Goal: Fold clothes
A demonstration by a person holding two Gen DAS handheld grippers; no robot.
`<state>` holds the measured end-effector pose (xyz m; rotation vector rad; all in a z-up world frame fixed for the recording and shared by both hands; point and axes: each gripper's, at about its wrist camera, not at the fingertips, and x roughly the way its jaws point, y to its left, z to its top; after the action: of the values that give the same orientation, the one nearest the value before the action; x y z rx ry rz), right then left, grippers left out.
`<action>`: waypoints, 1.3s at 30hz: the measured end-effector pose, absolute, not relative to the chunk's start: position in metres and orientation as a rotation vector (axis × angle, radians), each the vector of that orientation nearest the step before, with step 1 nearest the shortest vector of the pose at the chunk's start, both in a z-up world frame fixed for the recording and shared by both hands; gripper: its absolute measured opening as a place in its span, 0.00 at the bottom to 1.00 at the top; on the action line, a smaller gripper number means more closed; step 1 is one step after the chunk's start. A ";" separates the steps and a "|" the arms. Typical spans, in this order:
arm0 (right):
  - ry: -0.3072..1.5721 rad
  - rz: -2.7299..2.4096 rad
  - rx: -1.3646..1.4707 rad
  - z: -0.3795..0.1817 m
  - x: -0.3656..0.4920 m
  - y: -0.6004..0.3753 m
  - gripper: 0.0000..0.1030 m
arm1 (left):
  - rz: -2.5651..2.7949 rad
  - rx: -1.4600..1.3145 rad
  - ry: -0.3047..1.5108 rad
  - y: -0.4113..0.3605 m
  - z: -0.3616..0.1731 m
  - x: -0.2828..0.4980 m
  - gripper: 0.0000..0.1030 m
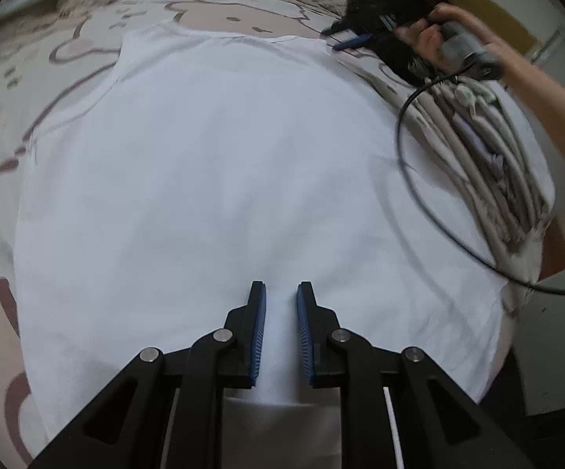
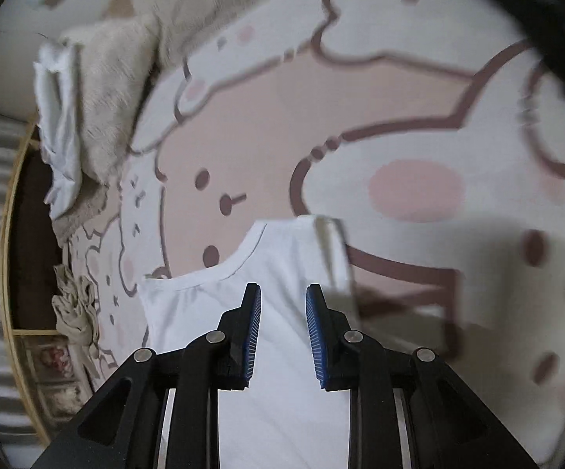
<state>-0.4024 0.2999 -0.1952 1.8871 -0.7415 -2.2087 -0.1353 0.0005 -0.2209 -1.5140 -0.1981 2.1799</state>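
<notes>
A white T-shirt [image 1: 212, 179] lies spread flat on a bed with a pink cartoon-print cover [image 1: 8, 78]. My left gripper [image 1: 281, 293] hovers over the shirt's near hem, jaws open a little with white fabric showing between them, holding nothing. My right gripper [image 2: 283, 293] is open over the shirt's collar and shoulder [image 2: 266, 273]; it also shows in the left wrist view [image 1: 354, 41], held in a hand at the shirt's far right corner. The shirt's neckline [image 2: 239, 258] curves just ahead of the fingertips.
A stack of folded grey and white clothes [image 1: 493, 164] lies right of the shirt. A black cable [image 1: 411, 179] loops over it. A fluffy cream blanket [image 2: 106, 90] and crumpled white cloth [image 2: 57, 117] sit at the bed's far side. A wooden bed edge [image 2: 6, 234] runs on the left.
</notes>
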 end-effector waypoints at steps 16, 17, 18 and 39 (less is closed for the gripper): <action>-0.263 -2.316 1.877 -0.167 -0.405 0.293 0.23 | 2.250 -1.437 -0.001 0.002 -0.204 -0.133 0.16; -0.243 -2.323 1.856 -0.158 -0.394 0.296 0.23 | 2.269 -1.421 0.035 -0.002 -0.198 -0.136 0.16; -0.228 -2.328 1.838 -0.151 -0.385 0.299 0.23 | 2.287 -1.405 0.071 -0.005 -0.192 -0.139 0.16; 1.351 -2.375 1.119 -0.161 -0.307 0.209 0.25 | 2.438 -0.899 1.087 -0.026 -0.167 -0.286 0.16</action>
<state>-0.3070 0.2087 -0.1606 1.1190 1.3505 -2.3752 -0.2861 -0.0263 -0.1672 -0.8988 1.0866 2.4379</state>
